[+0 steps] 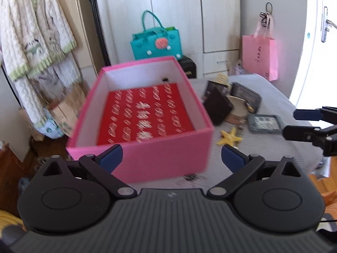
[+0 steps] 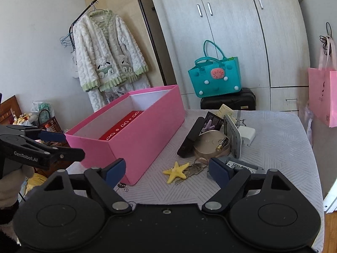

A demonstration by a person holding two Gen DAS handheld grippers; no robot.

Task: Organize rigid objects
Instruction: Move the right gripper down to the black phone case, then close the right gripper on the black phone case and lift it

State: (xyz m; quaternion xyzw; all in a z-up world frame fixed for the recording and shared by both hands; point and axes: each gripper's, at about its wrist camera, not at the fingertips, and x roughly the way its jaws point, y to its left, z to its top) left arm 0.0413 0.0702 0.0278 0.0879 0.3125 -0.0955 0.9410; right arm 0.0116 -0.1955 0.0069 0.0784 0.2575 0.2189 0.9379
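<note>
Right wrist view: right tool (image 2: 167, 168), wide open and empty, faces starfish keyring (image 2: 176, 171); approach low, straddle it, then carry to pink box (image 2: 134, 130). Left tool (image 2: 69, 145) open, empty.

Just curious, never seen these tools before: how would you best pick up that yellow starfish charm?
Pinch the starfish across its thin body from above, with the right gripper nearest. It lies flat on the table, so there's no side to grab; keys trail from one arm.

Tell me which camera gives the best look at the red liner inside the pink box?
The left wrist view: it looks down into the pink box, showing the whole red liner. The right wrist view catches only a red strip over the box wall.
</note>
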